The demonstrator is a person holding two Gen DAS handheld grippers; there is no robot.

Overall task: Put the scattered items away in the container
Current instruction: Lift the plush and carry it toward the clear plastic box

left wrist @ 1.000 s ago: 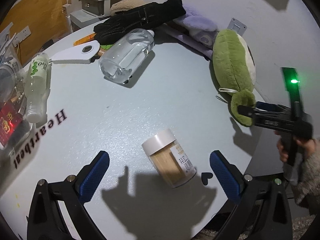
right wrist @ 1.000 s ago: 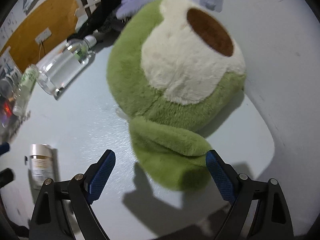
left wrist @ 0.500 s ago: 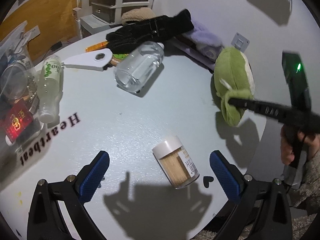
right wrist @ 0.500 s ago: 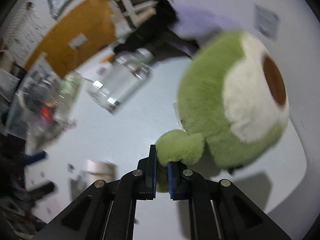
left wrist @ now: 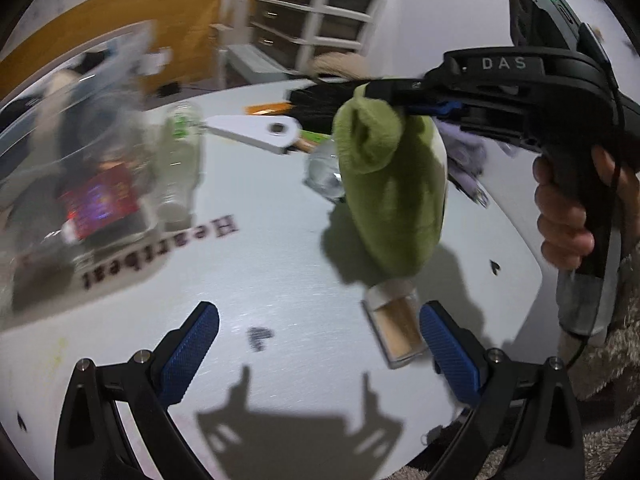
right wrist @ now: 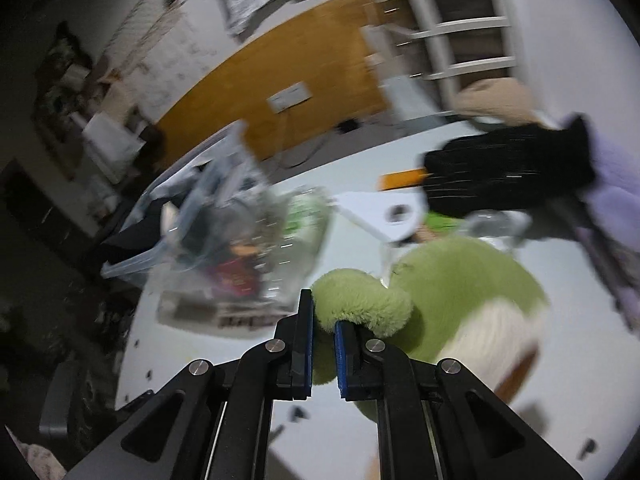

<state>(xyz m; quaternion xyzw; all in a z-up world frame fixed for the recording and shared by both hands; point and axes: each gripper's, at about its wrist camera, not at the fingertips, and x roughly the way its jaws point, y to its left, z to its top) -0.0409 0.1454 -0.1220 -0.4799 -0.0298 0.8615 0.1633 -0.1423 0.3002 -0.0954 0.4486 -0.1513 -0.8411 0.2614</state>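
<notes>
My right gripper (right wrist: 323, 322) is shut on a limb of the green avocado plush (right wrist: 456, 292) and holds it in the air above the table; the plush hangs down in the left wrist view (left wrist: 394, 192) from the right gripper (left wrist: 384, 96). My left gripper (left wrist: 318, 344) is open and empty, low over the white table (left wrist: 280, 272). A toothpick jar (left wrist: 396, 328) lies just inside its right finger. The clear plastic container (left wrist: 76, 152) with several items in it stands at the left, also in the right wrist view (right wrist: 224, 240).
A small green-label bottle (left wrist: 178, 164), a white scraper (left wrist: 260, 132), a clear water bottle (left wrist: 324, 168), a black glove (right wrist: 508, 176) and a purple plush (right wrist: 616, 200) lie on the table. White drawers (left wrist: 316, 12) stand behind. The table edge runs at the right.
The right gripper shut on the plush's limb, lifted it off the table and carried it left towards the container. The left gripper has shifted left, so the jar now lies by its right finger.
</notes>
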